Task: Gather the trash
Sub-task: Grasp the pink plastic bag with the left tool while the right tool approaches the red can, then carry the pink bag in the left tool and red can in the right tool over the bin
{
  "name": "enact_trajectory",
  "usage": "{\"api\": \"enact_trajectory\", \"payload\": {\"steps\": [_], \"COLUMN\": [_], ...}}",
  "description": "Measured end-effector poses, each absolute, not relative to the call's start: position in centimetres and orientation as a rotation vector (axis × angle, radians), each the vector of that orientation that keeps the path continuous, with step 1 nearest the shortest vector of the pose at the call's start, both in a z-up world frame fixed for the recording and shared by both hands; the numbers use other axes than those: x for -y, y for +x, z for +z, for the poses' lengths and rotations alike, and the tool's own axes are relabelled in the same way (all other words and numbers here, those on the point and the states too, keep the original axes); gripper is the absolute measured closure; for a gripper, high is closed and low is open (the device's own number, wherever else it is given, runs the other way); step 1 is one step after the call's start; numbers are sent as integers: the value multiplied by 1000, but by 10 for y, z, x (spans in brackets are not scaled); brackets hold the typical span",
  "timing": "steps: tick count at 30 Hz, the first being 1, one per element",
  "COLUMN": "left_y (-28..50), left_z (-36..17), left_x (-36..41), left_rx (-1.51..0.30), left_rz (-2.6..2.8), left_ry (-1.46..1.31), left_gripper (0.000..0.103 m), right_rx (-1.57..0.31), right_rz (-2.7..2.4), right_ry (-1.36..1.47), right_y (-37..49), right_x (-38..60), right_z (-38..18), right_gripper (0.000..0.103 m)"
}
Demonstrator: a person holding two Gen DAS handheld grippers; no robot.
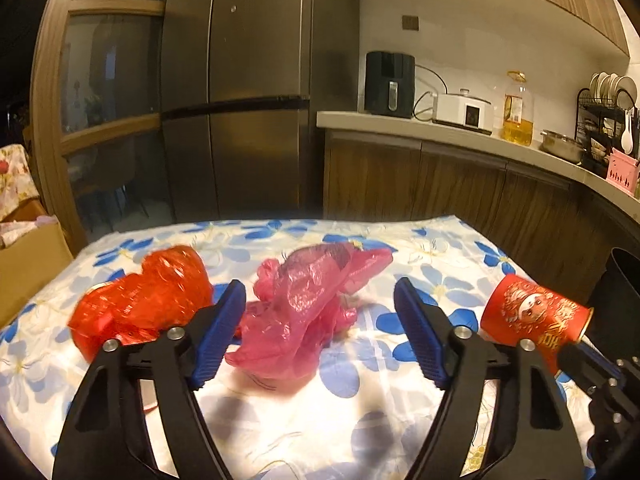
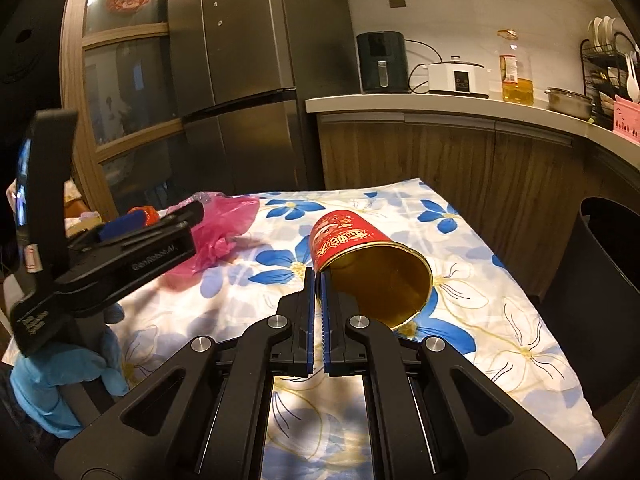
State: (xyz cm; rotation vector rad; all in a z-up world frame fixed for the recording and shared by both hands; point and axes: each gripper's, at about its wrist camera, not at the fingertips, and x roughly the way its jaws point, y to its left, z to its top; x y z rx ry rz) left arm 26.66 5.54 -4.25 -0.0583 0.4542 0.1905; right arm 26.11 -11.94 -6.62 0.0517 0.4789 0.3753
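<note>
Left wrist view shows the left claw (image 1: 320,332) wide around the crumpled pink plastic bag (image 1: 308,304) on the flowered tabletop (image 1: 400,420), so it should sink lower before squeezing, while beside the bag the right claw (image 2: 317,280) pinches the red paper cup (image 2: 360,256) by its rim.

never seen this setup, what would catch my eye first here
Probably the crumpled pink plastic bag mid-table on the blue-flowered cloth, sitting between the open jaws of the left gripper. Next, the red paper cup with a gold inside, its rim pinched by the right gripper, and the shiny red wrapper at the left.
</note>
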Motion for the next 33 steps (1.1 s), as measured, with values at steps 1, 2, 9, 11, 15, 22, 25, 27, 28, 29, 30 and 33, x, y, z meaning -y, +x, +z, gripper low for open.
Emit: {"api": "enact_trajectory", "payload": {"steps": [1,2,9,11,15,22,25,27,28,29,30,33], "left_y": [268,270,273,270,257,218,205,199,196,193,191,187], "left_z": [-45,-47,-54,-54,-48,-29,-26,-24,-23,-21,-19,-12], "left_x": [-56,-57,-67,-67,-67,-51,-43,-38,-36,-33,-30,-17], "left_rx": [-467,-476,-520,-521,-498,-446,-459,-462,-461,-462,-463,-455], "left_rz": [186,183,168,163,171,193,192,195,194,186,175,154], "left_ry": [-61,-65,-126,-134,-151,-145,-151,-152,-153,-155,-154,-136], "left_gripper": [39,47,98,102,103,103,103,103,103,103,103,103], "right_rx": [-479,-480,-478,-475,-463,-433,-426,-418,-414,-409,-403,-386], "right_rz": [373,372,369,368,368,363,352,349,346,343,339,325], "right_ry": [52,52,53,51,55,51,52,55,56,58,59,64], "right_y": [261,261,259,258,251,232,224,219,216,212,209,201], "right_x": [120,119,120,121,125,139,148,153,157,161,166,179], "right_z": [-67,-67,-65,-64,-58,-44,-40,-36,-34,-31,-29,-22], "right_gripper": [100,100,100,100,100,100,100,100,100,100,100,100]}}
